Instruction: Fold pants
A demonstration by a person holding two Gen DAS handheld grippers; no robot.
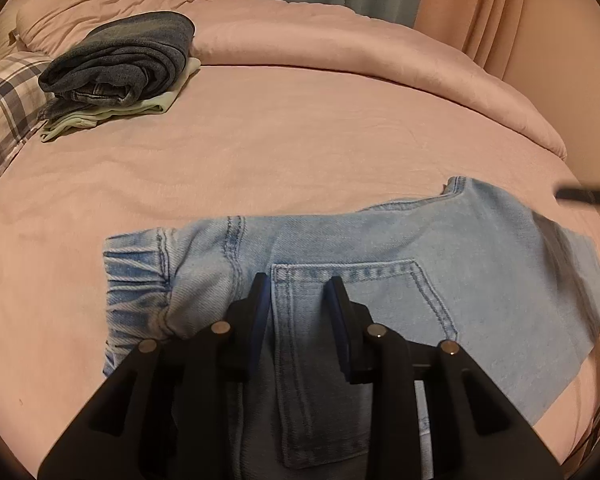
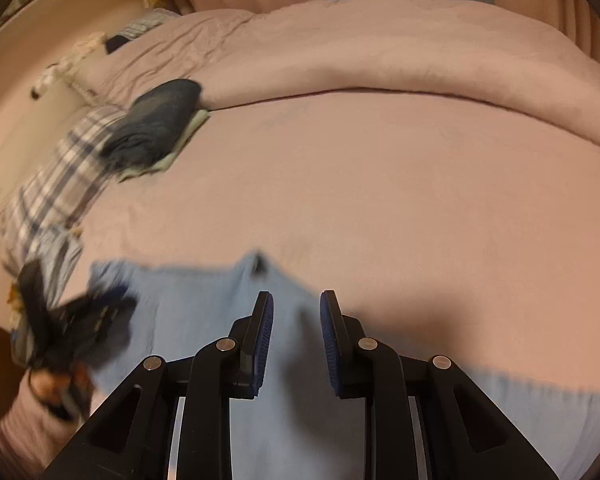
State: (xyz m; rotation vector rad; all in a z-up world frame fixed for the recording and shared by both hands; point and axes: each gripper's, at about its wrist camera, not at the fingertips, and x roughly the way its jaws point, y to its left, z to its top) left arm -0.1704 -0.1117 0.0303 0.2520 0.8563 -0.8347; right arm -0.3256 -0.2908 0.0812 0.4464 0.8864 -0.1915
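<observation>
Jeans (image 1: 380,248) flat – both jaws apart

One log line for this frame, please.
jeans flat on bed | left gripper open over pocket | right gripper open | folded stack behind

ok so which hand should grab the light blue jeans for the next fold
Left, probably. The left gripper sits open right over the back pocket of the light blue jeans, near the waistband. The right gripper, also open, hovers at the fabric's edge, in a blurred view.
</observation>
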